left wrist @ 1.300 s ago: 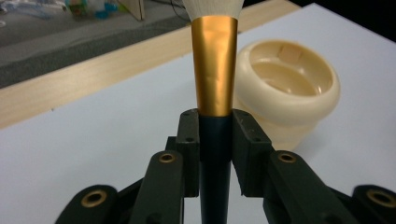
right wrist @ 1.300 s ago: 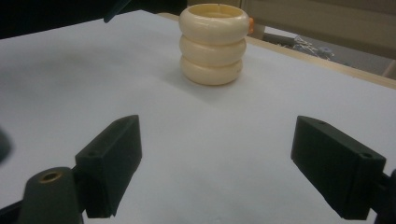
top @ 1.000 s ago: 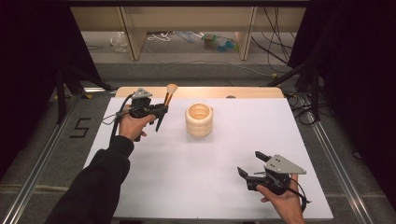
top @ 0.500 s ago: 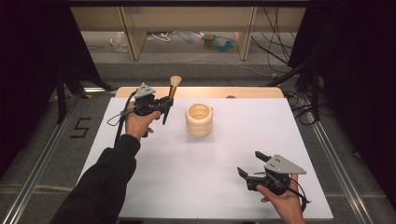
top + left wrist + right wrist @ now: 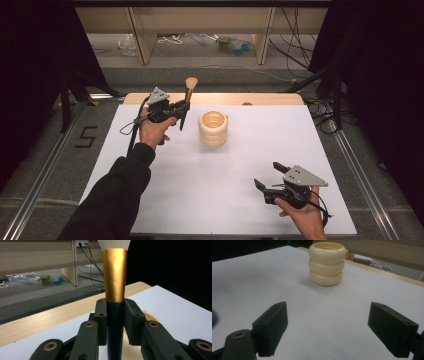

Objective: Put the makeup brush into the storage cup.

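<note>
So the white worktop is mostly bare, which gives you plenty of room to swing things around. The cream ribbed holder stands upright toward the far middle, mouth open to the top, so my guess is it's parked there to take something dropped in from above. Your left gripper is up off the surface just left of that holder, jaws clamped on the dark handle of a makeup brush, bristles up and handle end down, probably so the handle goes in first. Your right gripper sits low at the near right, jaws spread with nothing between them, well apart from the holder, looks like it's just staying out of the way.
</note>
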Motion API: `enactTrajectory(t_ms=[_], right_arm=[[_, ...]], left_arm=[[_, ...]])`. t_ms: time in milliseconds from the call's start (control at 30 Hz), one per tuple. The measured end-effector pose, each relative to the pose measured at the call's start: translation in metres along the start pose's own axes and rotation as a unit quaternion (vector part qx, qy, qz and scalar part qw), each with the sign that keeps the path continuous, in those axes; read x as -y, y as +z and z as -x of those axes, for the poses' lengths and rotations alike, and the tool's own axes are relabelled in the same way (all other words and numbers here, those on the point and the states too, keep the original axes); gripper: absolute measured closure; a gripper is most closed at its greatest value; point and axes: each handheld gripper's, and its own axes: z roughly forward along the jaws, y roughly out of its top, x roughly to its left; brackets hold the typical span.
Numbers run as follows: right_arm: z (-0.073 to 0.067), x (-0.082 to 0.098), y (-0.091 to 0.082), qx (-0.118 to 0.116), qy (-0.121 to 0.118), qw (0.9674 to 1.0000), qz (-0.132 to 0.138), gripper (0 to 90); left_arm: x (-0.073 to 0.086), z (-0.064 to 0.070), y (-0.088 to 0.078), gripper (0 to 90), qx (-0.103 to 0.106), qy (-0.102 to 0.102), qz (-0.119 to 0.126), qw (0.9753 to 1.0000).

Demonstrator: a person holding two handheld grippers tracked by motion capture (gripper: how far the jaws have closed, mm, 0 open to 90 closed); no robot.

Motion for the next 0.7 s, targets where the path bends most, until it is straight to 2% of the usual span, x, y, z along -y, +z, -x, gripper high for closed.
enactTrajectory(t_ms=[200, 233, 267, 333, 467, 500, 567, 667, 700], right_arm=[[0.000, 0.000, 0.000, 0.000, 0.001, 1.0000, 0.000, 17.1], [0.000, 0.000, -0.001, 0.000, 0.004, 1.0000, -0.008, 17.1], [0.000, 0.001, 0.000, -0.003, 0.010, 0.9999, -0.003, 17.1], [0.001, 0.001, 0.001, 0.001, 0.002, 1.0000, 0.004, 17.1], [0.001, 0.000, -0.001, -0.005, 0.010, 0.9999, -0.006, 17.1], [0.002, 0.000, -0.001, -0.002, 0.002, 1.0000, 0.000, 17.1], [0.001, 0.001, 0.000, -0.002, 0.003, 1.0000, 0.003, 17.1], [0.000, 0.001, 0.000, -0.005, 0.010, 0.9999, -0.003, 17.1], [0.000, 0.000, -0.002, -0.007, 0.008, 0.9998, -0.015, 17.0]], left_arm=[[-0.007, 0.009, 0.008, 74.1, 0.006, 0.004, 0.008, 0.9999], [-0.008, 0.011, 0.009, 74.1, 0.006, 0.002, 0.012, 0.9999], [-0.009, 0.013, 0.011, 74.1, 0.008, 0.001, 0.015, 0.9999], [-0.011, 0.014, 0.012, 74.1, 0.010, 0.005, 0.013, 0.9999], [-0.015, 0.019, 0.017, 74.1, 0.013, 0.007, 0.021, 0.9997], [-0.017, 0.022, 0.019, 74.1, 0.017, 0.007, 0.026, 0.9995], [-0.017, 0.024, 0.022, 74.1, 0.019, 0.004, 0.030, 0.9994], [-0.017, 0.027, 0.026, 74.1, 0.019, 0.009, 0.026, 0.9994], [-0.017, 0.028, 0.027, 74.1, 0.019, 0.009, 0.027, 0.9994]])
